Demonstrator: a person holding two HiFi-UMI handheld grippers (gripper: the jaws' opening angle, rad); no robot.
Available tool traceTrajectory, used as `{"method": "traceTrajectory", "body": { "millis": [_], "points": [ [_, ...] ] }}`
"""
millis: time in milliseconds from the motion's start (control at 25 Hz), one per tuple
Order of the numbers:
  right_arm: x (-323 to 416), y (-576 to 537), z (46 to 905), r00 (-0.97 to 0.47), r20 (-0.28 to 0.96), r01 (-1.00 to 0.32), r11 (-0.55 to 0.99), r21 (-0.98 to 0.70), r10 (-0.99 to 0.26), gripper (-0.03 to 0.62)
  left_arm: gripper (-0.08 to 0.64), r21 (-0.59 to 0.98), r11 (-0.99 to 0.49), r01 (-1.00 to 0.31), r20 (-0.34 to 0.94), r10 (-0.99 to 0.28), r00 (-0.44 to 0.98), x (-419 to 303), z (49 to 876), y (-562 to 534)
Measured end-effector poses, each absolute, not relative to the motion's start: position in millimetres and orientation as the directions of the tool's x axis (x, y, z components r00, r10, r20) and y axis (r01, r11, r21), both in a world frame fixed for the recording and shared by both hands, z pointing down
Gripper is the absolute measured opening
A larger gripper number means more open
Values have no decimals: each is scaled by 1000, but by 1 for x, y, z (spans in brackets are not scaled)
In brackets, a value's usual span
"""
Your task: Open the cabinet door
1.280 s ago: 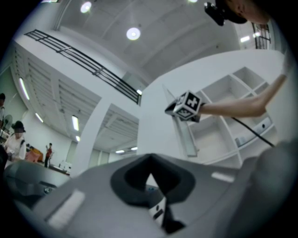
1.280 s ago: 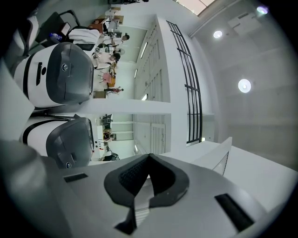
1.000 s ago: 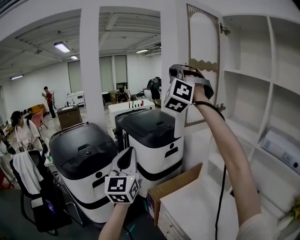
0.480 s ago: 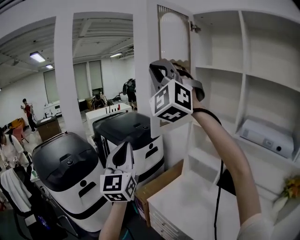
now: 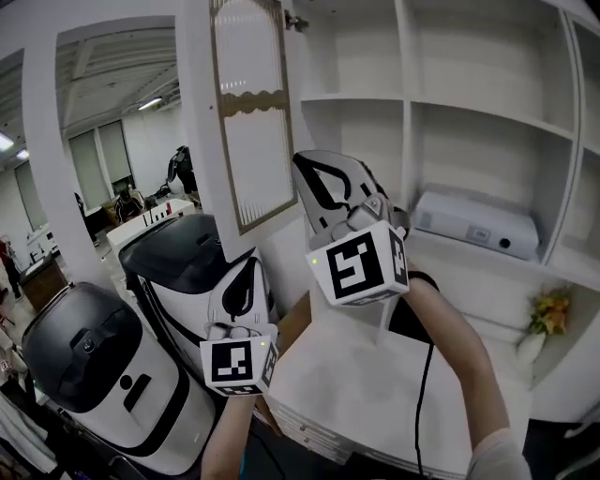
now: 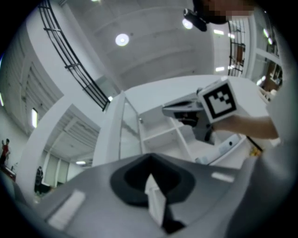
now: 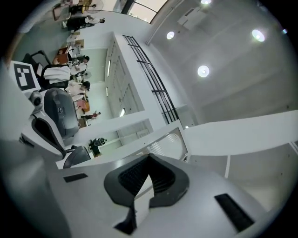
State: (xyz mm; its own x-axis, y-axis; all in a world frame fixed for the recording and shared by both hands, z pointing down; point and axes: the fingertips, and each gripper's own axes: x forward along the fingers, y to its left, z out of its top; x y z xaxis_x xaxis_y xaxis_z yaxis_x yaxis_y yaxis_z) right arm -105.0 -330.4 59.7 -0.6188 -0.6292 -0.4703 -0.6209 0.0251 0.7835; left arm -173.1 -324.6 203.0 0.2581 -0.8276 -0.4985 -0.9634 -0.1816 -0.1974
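The right gripper (image 7: 149, 159) has its jaws closed together on nothing. The left gripper (image 6: 150, 161) looks the same, jaws meeting at the tip with nothing between them. Neither touches the door (image 5: 248, 122), which stands swung wide to the left of the cabinet (image 5: 403, 112), hanging from the hinge (image 5: 295, 21) at its top corner, so the opening looks done or nearly so. The main risk, as I judge it, is that the door is free. With nothing holding it, it could drift back toward the shelves if the hinge has any spring or the cabinet leans. The right gripper is raised just beside the door's lower edge, so a careless sweep could knock the panel, slamming it shut or forcing it past the hinge's limit. The left gripper sits low, near the black-topped machine (image 5: 183, 267) and the counter (image 5: 356, 375), and a hasty drop could strike either. The white box (image 5: 473, 225) on the shelf is well apart and looks safe.
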Motion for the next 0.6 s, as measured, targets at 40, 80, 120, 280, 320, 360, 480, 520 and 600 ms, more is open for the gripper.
{"method": "traceTrajectory", "body": {
  "millis": [40, 80, 120, 280, 320, 360, 480, 520, 600],
  "points": [
    [-94, -325, 67, -608, -477, -637, 33, 770, -635, -2, 6, -209, -189, -960, -505, -820, 271, -164, 202, -324],
    [-83, -320, 75, -600, -482, -650, 37, 759, -638, -2, 6, -219, -196, -956, -511, -812, 283, -156, 201, -323],
    [-73, -315, 82, -595, -486, -659, 42, 751, -640, -2, 6, -227, -203, -952, -516, -804, 295, -147, 199, -322],
    [-39, -302, 122, -562, -483, -708, 89, 701, -672, -2, 6, -243, -228, -943, -533, -781, 326, -119, 206, -318],
    [-31, -301, 135, -549, -475, -724, 107, 682, -687, -2, 6, -229, -230, -946, -546, -774, 321, -117, 211, -316],
    [-24, -301, 149, -535, -471, -743, 126, 657, -702, -2, 6, -213, -231, -949, -560, -767, 312, -116, 215, -312],
    [-7, -301, 182, -491, -487, -820, 195, 538, -722, -2, 6, -195, -232, -953, -559, -772, 303, -112, 227, -302],
    [-2, -300, 193, -478, -489, -839, 214, 500, -730, -2, 6, -193, -236, -952, -545, -781, 304, -111, 235, -302],
    [5, -299, 216, -454, -475, -864, 244, 439, -753, -2, 6, -184, -245, -952, -513, -802, 306, -109, 253, -304]
  ]
}}
